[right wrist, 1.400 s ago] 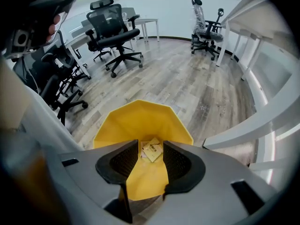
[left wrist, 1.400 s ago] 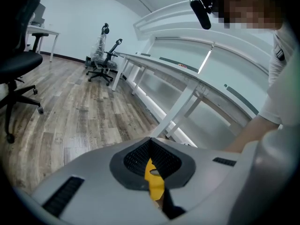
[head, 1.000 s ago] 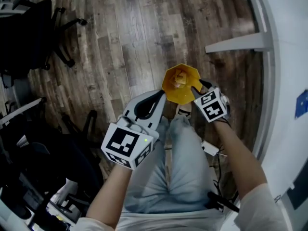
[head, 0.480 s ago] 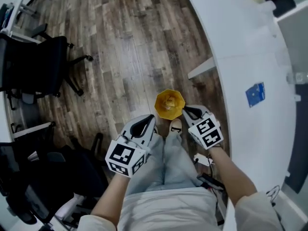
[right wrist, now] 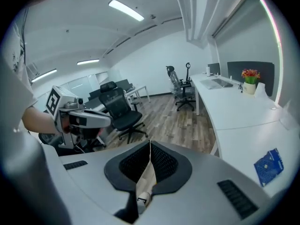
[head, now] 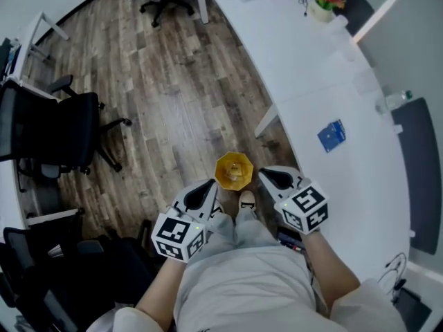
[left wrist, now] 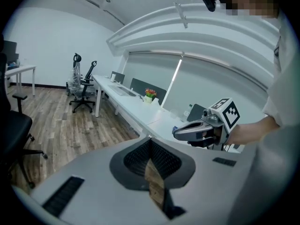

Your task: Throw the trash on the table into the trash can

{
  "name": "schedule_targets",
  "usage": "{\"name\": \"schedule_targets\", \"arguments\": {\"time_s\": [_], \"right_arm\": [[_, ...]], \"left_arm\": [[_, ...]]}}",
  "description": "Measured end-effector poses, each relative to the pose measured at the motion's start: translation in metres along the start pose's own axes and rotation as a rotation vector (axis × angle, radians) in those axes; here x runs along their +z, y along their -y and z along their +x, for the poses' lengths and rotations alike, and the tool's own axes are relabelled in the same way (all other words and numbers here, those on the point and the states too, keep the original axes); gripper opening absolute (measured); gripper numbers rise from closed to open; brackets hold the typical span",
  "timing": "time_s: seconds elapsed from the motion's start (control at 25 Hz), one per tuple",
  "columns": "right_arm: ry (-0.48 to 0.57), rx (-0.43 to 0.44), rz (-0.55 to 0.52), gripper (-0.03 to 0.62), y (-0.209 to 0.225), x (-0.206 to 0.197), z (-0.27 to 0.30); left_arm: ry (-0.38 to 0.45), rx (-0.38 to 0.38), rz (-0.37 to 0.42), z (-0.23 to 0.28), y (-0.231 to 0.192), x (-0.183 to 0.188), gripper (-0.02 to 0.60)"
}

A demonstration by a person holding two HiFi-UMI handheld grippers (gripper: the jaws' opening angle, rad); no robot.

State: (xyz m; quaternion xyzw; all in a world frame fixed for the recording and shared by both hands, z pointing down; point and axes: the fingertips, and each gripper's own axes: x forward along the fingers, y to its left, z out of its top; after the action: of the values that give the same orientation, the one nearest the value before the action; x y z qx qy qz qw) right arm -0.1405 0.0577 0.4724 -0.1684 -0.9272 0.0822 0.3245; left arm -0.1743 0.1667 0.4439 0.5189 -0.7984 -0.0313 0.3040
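Both grippers are empty: left gripper (head: 209, 186) & right gripper (head: 266, 176) have jaws pressed together w/ nothing btwn them, one either side of the yellow trash can (head: 234, 172) on the floor near our feet. Next trash, we reckon, is the blue packet (head: 331, 135) on the white table (head: 360, 185), far right. It lies flat, so we'd open the right jaws first, come down steep & nip one edge w/o sliding it.

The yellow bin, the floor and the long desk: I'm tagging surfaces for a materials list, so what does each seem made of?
Yellow bin: likely plastic, uniform colour, smooth faceted walls.
Floor: wood or wood-look laminate, planks and grain visible, low sheen.
Long desk: smooth matte white top, perhaps laminate; core unseen.
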Motion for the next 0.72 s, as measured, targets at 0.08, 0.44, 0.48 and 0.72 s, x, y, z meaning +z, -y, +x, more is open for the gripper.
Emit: {"name": "schedule_targets", "arguments": {"time_s": [0.08, 0.44, 0.48, 0.72], "right_arm": [[0.021, -0.009, 0.016, 0.034, -0.003, 0.008, -0.016], [0.096, -0.032, 0.026, 0.034, -0.011, 0.033, -0.048], [0.097, -0.033, 0.022, 0.034, -0.012, 0.033, -0.050], [0.107, -0.033, 0.013, 0.034, -0.014, 0.038, -0.057]], "left_arm": [[0.010, -0.019, 0.003, -0.003, 0.010, 0.008, 0.002], [0.028, -0.086, 0.048, -0.004, 0.047, 0.033, 0.002], [0.033, -0.090, 0.041, -0.004, 0.050, 0.035, 0.002], [0.021, -0.090, 0.062, -0.004, 0.059, 0.034, 0.000]]}}
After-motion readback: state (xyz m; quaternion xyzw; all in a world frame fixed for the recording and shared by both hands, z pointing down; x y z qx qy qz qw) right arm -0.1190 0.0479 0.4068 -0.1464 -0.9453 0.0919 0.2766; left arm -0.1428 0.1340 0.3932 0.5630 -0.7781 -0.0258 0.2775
